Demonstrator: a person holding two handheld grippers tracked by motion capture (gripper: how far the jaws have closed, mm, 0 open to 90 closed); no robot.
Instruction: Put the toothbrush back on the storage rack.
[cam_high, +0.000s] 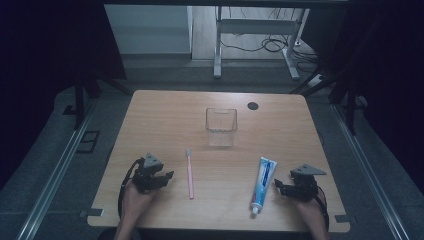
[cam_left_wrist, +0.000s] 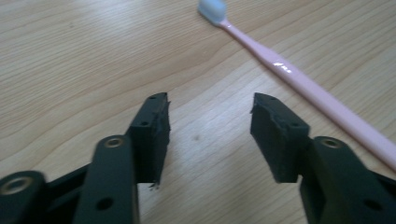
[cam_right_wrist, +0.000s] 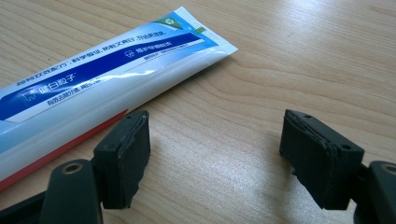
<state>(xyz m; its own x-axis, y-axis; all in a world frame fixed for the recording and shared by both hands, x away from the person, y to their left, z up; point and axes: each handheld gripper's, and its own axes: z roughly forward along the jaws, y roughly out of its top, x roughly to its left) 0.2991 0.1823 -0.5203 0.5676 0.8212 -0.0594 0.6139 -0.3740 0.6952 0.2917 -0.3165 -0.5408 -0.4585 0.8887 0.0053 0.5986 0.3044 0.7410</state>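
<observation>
A pink toothbrush lies lengthwise on the wooden table, its white head pointing away from me. My left gripper rests just left of it, low over the wood. In the left gripper view the jaws stand apart with bare table between them, and the toothbrush runs past the right jaw. A blue and white toothpaste tube lies at the right, cap toward me. My right gripper sits just right of it, open, with the tube beside its left jaw.
A clear square cup stands upright at the middle of the table, beyond both items. A small black round mark sits near the far edge. Metal rails run along the floor on either side, and a desk frame with cables stands behind.
</observation>
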